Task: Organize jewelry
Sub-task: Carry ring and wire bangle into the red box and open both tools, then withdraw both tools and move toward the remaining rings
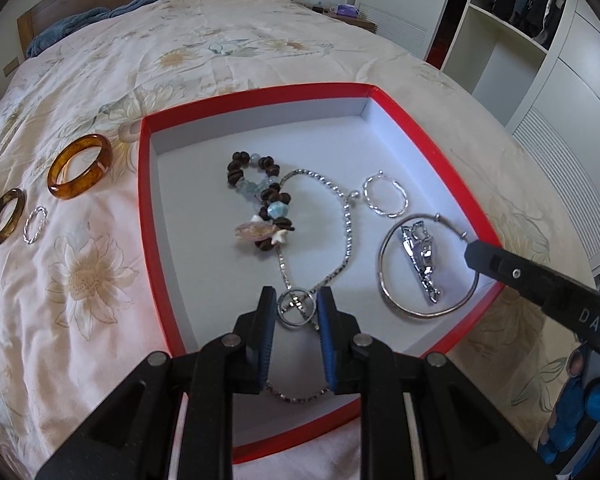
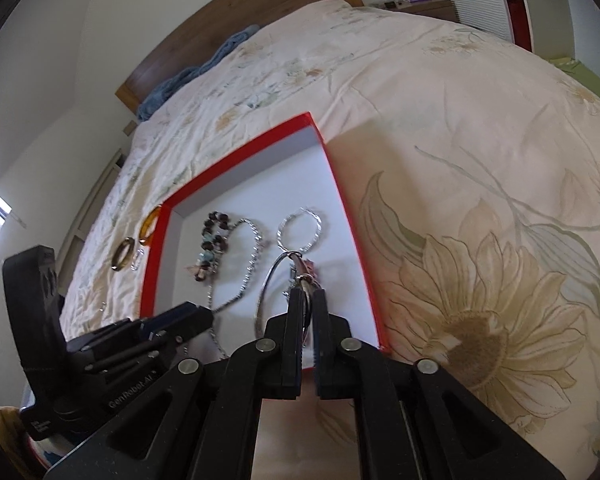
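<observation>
A red box with a white inside (image 1: 144,168) lies on the flowered quilt. In it are a beaded bracelet (image 1: 260,200), a silver chain necklace (image 1: 346,216), a twisted silver hoop (image 1: 386,198), a silver bangle (image 1: 384,276) and a silver clip (image 1: 420,264) inside the bangle. My left gripper (image 1: 296,293) is low over the box's near side, its blue pads shut on the necklace's round pendant (image 1: 296,308). My right gripper (image 2: 308,292) is shut on the bangle's wire (image 2: 268,284) at the box's right wall. In the left wrist view, the right gripper (image 1: 474,254) reaches in from the right.
Left of the box on the quilt lie an amber bangle (image 1: 80,168), a darker bangle (image 1: 6,216) and a small silver ring (image 1: 35,225). A blue towel (image 1: 100,12) lies by the wooden headboard. White wardrobe shelves (image 1: 500,40) stand to the right of the bed.
</observation>
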A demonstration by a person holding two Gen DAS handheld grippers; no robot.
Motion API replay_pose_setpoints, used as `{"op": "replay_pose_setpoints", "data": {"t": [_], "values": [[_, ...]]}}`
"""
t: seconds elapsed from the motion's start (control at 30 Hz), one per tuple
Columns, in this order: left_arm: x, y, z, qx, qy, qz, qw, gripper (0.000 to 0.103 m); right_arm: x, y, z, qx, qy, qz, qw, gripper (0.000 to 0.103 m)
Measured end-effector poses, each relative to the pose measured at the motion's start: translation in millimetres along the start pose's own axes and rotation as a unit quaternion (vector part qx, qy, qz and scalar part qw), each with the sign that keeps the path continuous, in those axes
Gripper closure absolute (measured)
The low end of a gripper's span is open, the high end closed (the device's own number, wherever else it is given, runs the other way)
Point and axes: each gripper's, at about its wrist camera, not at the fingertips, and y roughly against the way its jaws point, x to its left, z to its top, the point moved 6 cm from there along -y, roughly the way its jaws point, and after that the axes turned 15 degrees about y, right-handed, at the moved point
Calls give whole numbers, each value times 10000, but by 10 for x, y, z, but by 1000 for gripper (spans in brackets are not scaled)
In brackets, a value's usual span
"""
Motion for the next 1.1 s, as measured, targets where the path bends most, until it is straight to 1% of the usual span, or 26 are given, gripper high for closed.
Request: {"op": "replay_pose_setpoints", "data": {"t": [0.1, 0.17, 0.27, 0.43, 0.53, 0.6, 0.67, 0.83, 0.97, 1.1], "values": [[-13, -6, -3, 36, -15, 15, 10000, 83, -20, -7, -35, 73, -9, -81, 9999, 96], [-20, 0, -3, 56, -17, 14, 10000, 79, -15, 9, -42, 82, 6, -119, 9999, 95], [-34, 54, 3, 26, 18, 7, 10000, 75, 2, 82, -38, 59, 11, -184, 9998, 89], [-73, 284, 29, -153, 29, -24, 9999, 69, 89, 339, -24, -88, 92, -295, 9995, 83], [-111, 509, 38, -307, 51, -100, 9995, 67, 213, 538, -1, -200, 218, -409, 9987, 78], [-134, 680, 29, -432, 45, -136, 9990, 66, 320, 693, 5, -298, 320, -480, 9979, 71], [-145, 895, 11, -596, 29, -154, 9981, 63, 424, 837, 5, -381, 428, -563, 9968, 68], [-91, 1392, -78, -943, 92, -122, 9954, 61, 712, 1197, -39, -603, 623, -665, 9940, 65], [13, 1780, -206, -1194, 138, -50, 9927, 60, 969, 1462, -113, -762, 759, -690, 9918, 59], [152, 2100, -379, -1382, 201, 17, 9902, 59, 1218, 1656, -211, -882, 900, -660, 9898, 59]]}}
